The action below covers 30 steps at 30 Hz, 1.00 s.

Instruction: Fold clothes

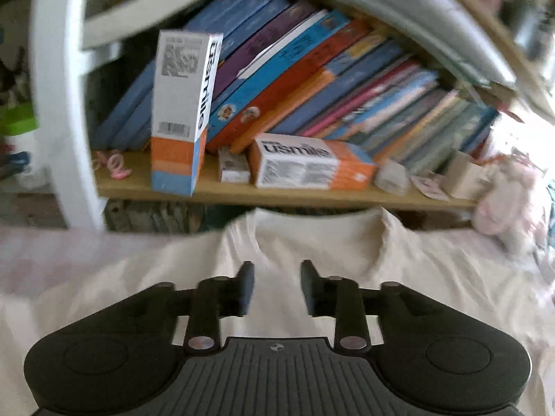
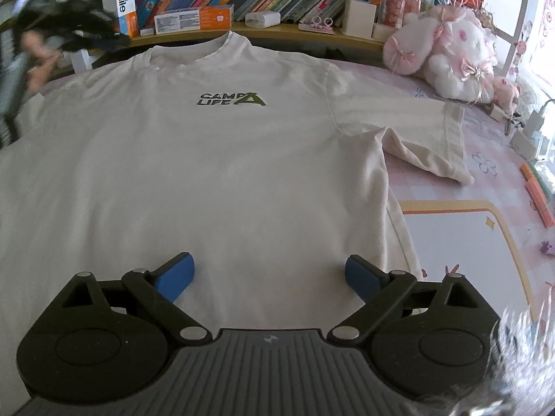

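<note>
A white T-shirt (image 2: pixel 208 159) with a green "CAMP LIFE" print lies flat, front up, on a pink patterned table (image 2: pixel 485 159), collar toward the bookshelf. Its right sleeve (image 2: pixel 416 128) lies spread out, a little rumpled. My right gripper (image 2: pixel 269 274) is open wide and empty, above the shirt's lower part. My left gripper (image 1: pixel 276 286) is open with a narrower gap and empty, above the shirt (image 1: pixel 312 253) near its collar; that view is blurred. The left gripper also shows as a dark blur in the right wrist view (image 2: pixel 69 27), at the far left.
A wooden shelf (image 1: pixel 312 197) behind the table holds leaning books (image 1: pixel 312 79) and toothpaste boxes (image 1: pixel 180 111). Pink plush toys (image 2: pixel 451 52) sit at the far right. A white mat with a yellow border (image 2: pixel 458 242) and orange blocks (image 2: pixel 537 194) lie right of the shirt.
</note>
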Each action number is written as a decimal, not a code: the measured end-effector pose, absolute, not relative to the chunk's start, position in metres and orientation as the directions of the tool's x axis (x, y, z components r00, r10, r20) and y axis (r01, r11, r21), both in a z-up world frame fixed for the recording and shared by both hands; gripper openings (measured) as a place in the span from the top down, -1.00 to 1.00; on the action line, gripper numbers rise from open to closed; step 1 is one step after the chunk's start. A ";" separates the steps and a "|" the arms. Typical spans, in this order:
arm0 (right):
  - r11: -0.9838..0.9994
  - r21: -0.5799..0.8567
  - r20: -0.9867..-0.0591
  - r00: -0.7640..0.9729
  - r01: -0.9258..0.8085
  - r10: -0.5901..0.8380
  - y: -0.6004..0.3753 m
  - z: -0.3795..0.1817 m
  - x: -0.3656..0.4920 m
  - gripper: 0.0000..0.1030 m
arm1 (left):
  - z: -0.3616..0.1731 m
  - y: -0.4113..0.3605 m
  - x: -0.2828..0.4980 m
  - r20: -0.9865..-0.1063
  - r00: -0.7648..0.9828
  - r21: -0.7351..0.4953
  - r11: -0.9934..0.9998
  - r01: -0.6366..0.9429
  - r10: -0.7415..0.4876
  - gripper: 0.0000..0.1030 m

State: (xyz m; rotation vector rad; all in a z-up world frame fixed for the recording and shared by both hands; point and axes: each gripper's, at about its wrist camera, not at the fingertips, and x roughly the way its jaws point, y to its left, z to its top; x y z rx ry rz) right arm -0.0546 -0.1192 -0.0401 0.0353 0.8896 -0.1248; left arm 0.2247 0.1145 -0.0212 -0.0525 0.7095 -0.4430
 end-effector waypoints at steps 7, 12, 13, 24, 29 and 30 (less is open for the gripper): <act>0.995 -0.060 -0.772 0.628 0.083 -0.099 -0.118 -0.033 -0.052 -0.82 | -0.008 0.130 0.134 -0.648 0.670 -0.128 0.919 0.372 -0.361 -0.06; 0.996 -0.008 -0.753 0.654 0.091 -0.066 -0.141 -0.023 -0.054 -0.82 | -0.008 0.122 0.062 -0.665 0.680 -0.075 0.934 0.351 -0.309 -0.43; 0.995 0.004 -0.751 0.658 0.096 -0.060 -0.146 -0.022 -0.055 -0.81 | -0.010 0.119 0.050 -0.670 0.679 -0.066 0.935 0.348 -0.300 -0.43; 0.971 0.144 -0.730 0.683 0.193 -0.028 -0.226 -0.009 -0.049 -0.65 | -0.037 0.088 -0.020 -0.735 0.655 0.003 0.966 0.260 -0.174 -0.49; 0.981 0.139 -0.737 0.676 0.134 0.012 -0.233 -0.013 -0.043 -0.19 | -0.040 0.096 -0.028 -0.754 0.650 -0.008 0.991 0.132 -0.093 -0.50; 0.983 0.142 -0.742 0.670 0.120 0.025 -0.233 -0.015 -0.042 -0.09 | -0.041 0.099 -0.030 -0.759 0.647 -0.012 0.995 0.102 -0.075 -0.50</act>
